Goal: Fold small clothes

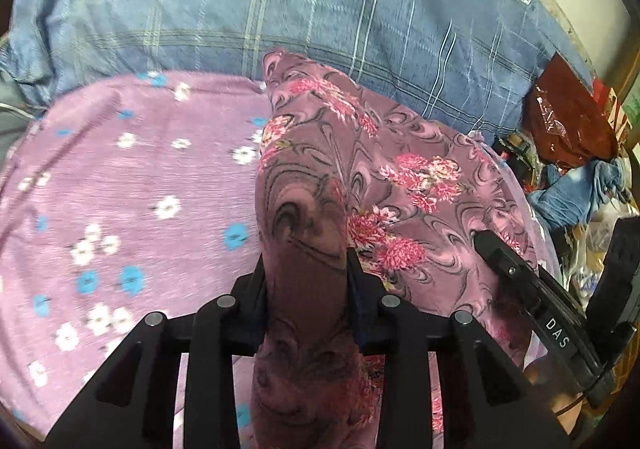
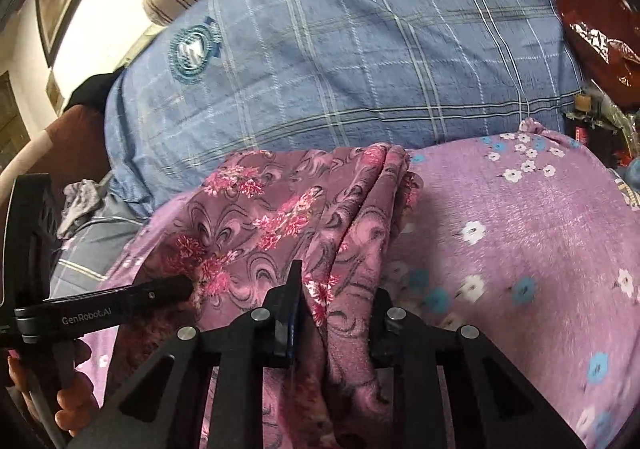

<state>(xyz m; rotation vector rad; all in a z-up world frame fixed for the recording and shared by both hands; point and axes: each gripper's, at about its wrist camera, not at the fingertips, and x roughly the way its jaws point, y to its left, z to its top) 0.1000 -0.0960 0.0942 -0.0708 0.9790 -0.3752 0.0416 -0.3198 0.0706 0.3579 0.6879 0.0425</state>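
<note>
Both claws pinch the mauve flowered cloth (image 1: 312, 153), lifted over the lilac daisy-print sheet (image 1: 132, 185): left gripper (image 1: 306, 269) on a bunched fold, right gripper (image 2: 336, 309) on another. Right view alone shows a crest on the blue checked bedspread (image 2: 192, 49); left view, a red foil bag (image 1: 568, 117).

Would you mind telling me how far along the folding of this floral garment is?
Done: nothing looks neatly folded yet. In hand: the left gripper and right gripper each pinch the bunched floral garment above the lilac flowered cloth. Left: laying it flat and folding it.
</note>
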